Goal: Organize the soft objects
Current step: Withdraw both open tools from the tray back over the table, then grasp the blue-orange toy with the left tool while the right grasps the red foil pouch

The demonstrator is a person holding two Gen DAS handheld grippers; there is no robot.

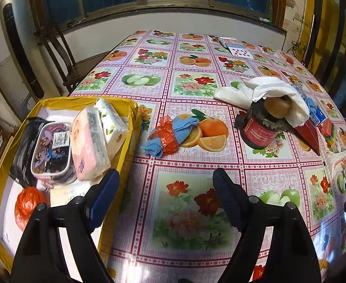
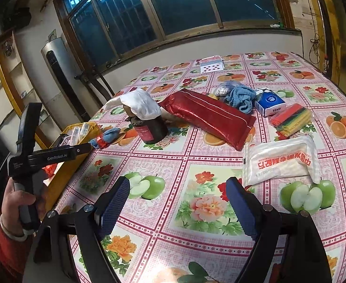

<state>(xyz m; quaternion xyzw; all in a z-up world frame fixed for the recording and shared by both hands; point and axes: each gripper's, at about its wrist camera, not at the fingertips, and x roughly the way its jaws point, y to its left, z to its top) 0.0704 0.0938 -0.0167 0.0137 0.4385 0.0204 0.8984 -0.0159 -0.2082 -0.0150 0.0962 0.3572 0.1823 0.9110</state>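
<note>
Both tongs hovering wide open, empty: left tongs [image 1: 165, 184], right tongs [image 2: 180, 193]. Box [image 1: 125, 108] filling with tissue packs [image 1: 90, 141]; white packet [image 2: 281, 162], red pack [image 2: 208, 115], blue cloth [image 1: 170, 129] waiting on surface [image 1: 184, 165].

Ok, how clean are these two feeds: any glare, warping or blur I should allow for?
Left wrist view: glare on the glossy fruit-print tablecloth near the bottom edge, fisheye bending the window frame, yellow cardboard box sharp. Right wrist view: same warp, dark corners, red foil packet shiny but legible, white plastic packet slightly washed out.
</note>
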